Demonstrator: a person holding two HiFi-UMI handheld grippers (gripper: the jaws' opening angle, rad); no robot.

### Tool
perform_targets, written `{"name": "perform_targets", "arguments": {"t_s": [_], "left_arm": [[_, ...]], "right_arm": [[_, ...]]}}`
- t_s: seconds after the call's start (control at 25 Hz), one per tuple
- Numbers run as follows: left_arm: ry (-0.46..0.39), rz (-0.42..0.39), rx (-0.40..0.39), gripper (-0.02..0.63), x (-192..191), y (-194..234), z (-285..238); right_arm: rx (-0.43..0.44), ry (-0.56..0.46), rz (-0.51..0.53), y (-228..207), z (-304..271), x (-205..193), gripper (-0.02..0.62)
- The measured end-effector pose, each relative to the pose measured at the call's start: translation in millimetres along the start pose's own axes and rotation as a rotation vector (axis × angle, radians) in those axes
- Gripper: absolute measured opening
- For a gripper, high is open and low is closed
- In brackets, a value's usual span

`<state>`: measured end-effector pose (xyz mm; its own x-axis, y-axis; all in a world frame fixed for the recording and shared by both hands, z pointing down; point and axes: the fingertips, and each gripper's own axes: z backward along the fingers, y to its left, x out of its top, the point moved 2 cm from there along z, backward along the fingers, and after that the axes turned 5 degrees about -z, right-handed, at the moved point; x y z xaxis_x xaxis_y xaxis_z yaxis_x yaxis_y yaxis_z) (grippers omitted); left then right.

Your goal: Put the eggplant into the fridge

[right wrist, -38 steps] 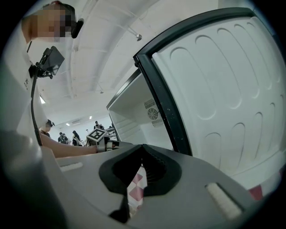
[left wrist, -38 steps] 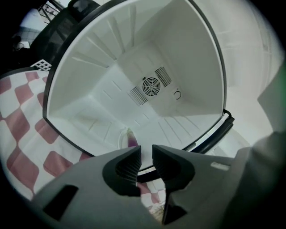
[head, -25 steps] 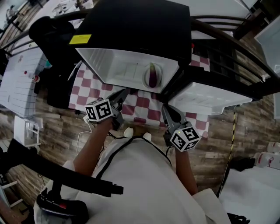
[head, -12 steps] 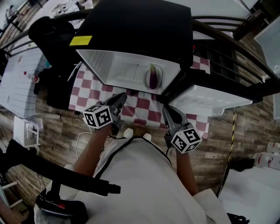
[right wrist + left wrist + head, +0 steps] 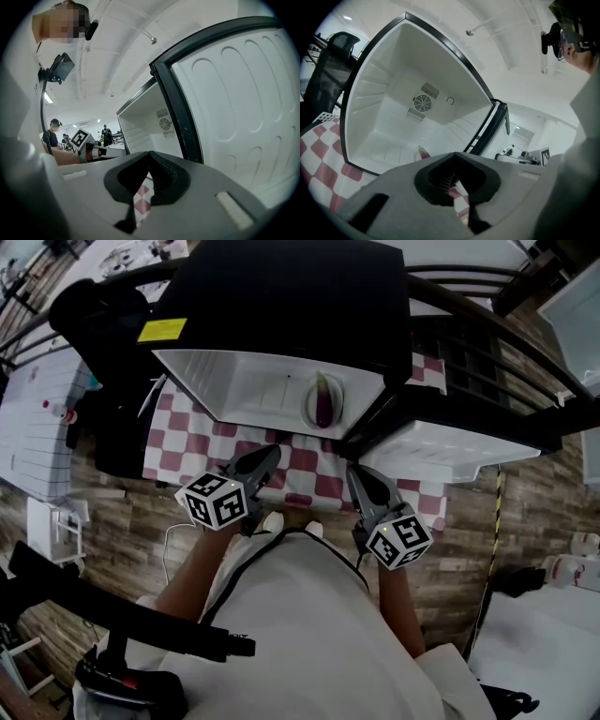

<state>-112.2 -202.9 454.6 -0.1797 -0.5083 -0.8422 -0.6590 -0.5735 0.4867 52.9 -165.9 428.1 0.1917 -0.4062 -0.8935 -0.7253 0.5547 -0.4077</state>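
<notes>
While the fridge (image 5: 251, 390) stands open, I see the eggplant (image 5: 324, 401) lying on a white plate (image 5: 308, 409) inside it; left claw (image 5: 266, 457) and right claw (image 5: 355, 473) are both fully closed, holding nothing.

We are looking at a fridge (image 5: 291, 296) whose outer shell is showing black at twelve o'clock in the head view, while its inner walls are showing plain white. A yellow label (image 5: 161, 330) is standing out on the black at ten o'clock. Inside, the eggplant (image 5: 324, 405) is showing deep purple against a white plate (image 5: 307, 411). At the centre we are seeing a cloth (image 5: 302, 461) chequered in dark red and white, and around it a floor (image 5: 122, 521) of brown wood-grain planks. The left gripper (image 5: 268, 456) and right gripper (image 5: 356, 474) are appearing grey, each cube carrying black-and-white square markers. At six o'clock the person's garment (image 5: 300, 634) is showing white with a thin black trim line.
</notes>
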Motion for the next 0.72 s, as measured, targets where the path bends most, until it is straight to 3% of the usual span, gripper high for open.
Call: {"name": "perform_targets", "arguments": {"t_s": [0.44,0.72], "left_arm": [[0.028,0.045,0.012,0.006,-3.3,21.7,-12.9],[0.054,0.023,0.001,0.005,-5.3,31.9,-21.0]], "right_arm": [[-0.027,0.006,0.009,-1.2,-4.3,0.5,0.006],[-0.041,0.007,0.015,-2.6,-13.5,0.5,0.006]]}}
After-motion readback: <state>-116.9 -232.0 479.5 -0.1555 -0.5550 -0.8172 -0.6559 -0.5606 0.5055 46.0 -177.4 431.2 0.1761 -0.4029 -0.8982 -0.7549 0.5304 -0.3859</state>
